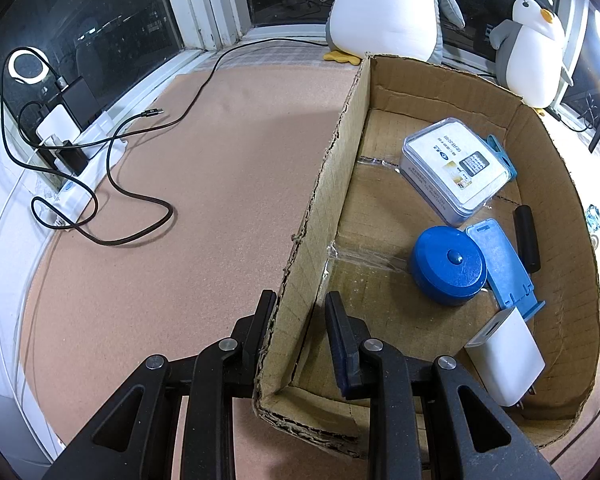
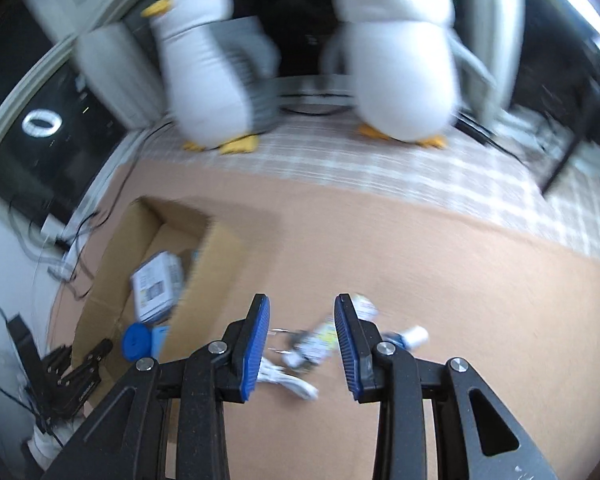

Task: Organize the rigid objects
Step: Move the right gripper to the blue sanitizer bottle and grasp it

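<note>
A cardboard box (image 1: 556, 184) lies on the tan mat. In it are a clear plastic case (image 1: 456, 168), a blue round puck (image 1: 448, 264), a flat blue holder (image 1: 500, 264), a black stick (image 1: 526, 240) and a white charger (image 1: 504, 360). My left gripper (image 1: 300, 300) is shut on the box's left wall near its front corner. In the blurred right wrist view, my right gripper (image 2: 302, 344) is open and empty above the mat. Below it lie a white cable (image 2: 288, 380), a small printed packet (image 2: 320, 340) and a white-capped bottle (image 2: 408, 336). The box (image 2: 116, 264) is to its left.
Two plush penguins (image 1: 384, 12) (image 1: 532, 52) stand by the window behind the box. A black cable (image 1: 140, 208) loops over the mat at left, running to a power strip (image 1: 84, 152). A checked cloth (image 2: 460, 184) covers the far mat.
</note>
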{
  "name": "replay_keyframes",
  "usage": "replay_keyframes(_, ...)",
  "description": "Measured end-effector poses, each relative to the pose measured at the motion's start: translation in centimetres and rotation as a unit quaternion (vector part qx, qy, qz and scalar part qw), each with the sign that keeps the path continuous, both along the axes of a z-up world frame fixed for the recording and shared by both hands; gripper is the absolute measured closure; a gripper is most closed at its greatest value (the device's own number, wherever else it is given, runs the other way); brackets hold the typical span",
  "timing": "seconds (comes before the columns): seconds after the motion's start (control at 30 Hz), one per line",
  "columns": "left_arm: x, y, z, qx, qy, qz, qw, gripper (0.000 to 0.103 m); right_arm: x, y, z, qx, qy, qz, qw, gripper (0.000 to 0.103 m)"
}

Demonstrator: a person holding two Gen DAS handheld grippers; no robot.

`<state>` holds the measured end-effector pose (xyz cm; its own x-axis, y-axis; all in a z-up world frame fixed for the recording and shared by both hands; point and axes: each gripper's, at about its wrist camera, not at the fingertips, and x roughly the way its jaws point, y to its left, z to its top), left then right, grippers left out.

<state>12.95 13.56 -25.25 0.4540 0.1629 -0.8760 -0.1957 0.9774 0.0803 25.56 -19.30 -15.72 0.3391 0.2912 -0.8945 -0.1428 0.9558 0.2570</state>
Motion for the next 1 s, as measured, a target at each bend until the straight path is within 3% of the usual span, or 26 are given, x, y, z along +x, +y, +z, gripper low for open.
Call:
replay_keyframes(0.1, 0.0, 0.0, 0.0, 0.000, 0.000, 0.000, 1.0000, 0.077, 0.1, -2.0, -1.0, 0.007, 0.023, -0.040, 0.999, 0.063)
replay_keyframes(0.27, 0.0, 0.0, 0.0, 0.000, 0.000, 0.001, 1.0000, 0.077, 0.3, -4.3, -3.3, 0.010, 0.071, -0.098, 0.993, 0.063)
replay_keyframes(0.43, 0.0, -0.1, 0.0, -0.002, -0.001, 0.000, 1.0000, 0.077, 0.3, -4.6, -5.2, 0.013, 0.108, -0.120, 0.987, 0.063)
replay_keyframes(0.67, 0.2, -0.1, 0.0, -0.004, -0.002, 0.000, 1.0000, 0.077, 0.6, -3.6, -6.4, 0.005, 0.122, -0.123, 0.985, 0.064)
replay_keyframes(1.0, 0.2, -0.2, 0.0, -0.005, -0.002, 0.000, 1.0000, 0.077, 1.3, -1.8, -7.1, -0.075, 0.110, -0.080, 0.988, 0.071)
